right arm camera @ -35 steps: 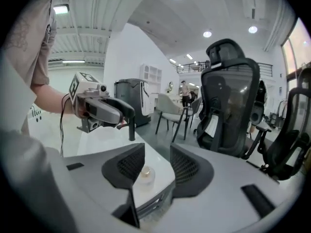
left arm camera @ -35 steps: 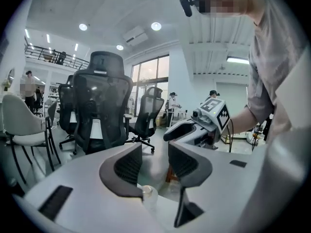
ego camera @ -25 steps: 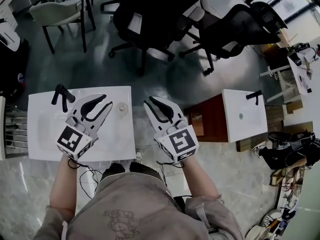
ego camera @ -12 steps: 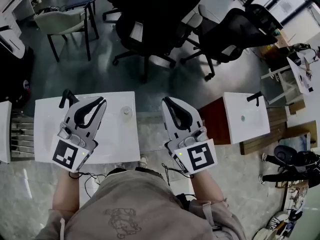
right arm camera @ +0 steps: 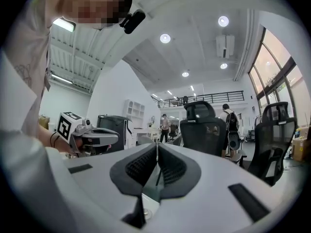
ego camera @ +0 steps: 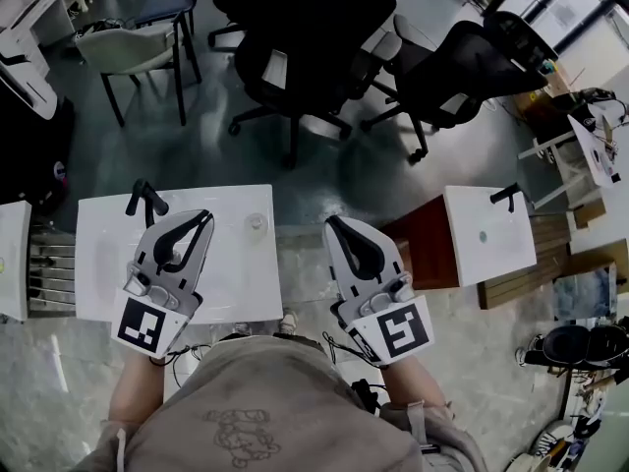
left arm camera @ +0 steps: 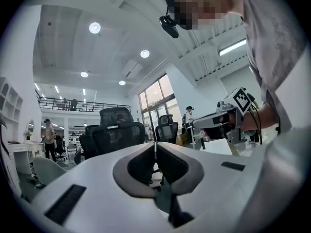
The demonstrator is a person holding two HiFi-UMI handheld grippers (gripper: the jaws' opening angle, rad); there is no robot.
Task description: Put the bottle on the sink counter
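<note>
No bottle shows in any view. A white sink counter (ego camera: 224, 275) with a black faucet (ego camera: 144, 200) and a round drain (ego camera: 257, 222) lies below me. My left gripper (ego camera: 203, 214) hovers over it, held level. Its jaws have just closed tip to tip with nothing between them (left arm camera: 155, 143). To the counter's right, over the floor, my right gripper (ego camera: 332, 221) is also shut and empty (right arm camera: 157, 145). Each gripper view shows the other gripper beside it: the right gripper (left arm camera: 224, 122) and the left gripper (right arm camera: 90, 137).
Black office chairs (ego camera: 300, 52) (ego camera: 470, 55) and a pale-seated chair (ego camera: 128, 45) stand beyond the counter. A second white sink (ego camera: 488, 236) sits on a wooden cabinet (ego camera: 421, 254) to the right. Bags and clutter (ego camera: 580, 342) lie far right. People stand far off.
Both grippers' jaws went from open to shut, empty. Both grippers rose and drew back a little toward me, and the sink counter now sits slightly lower in the head view.
</note>
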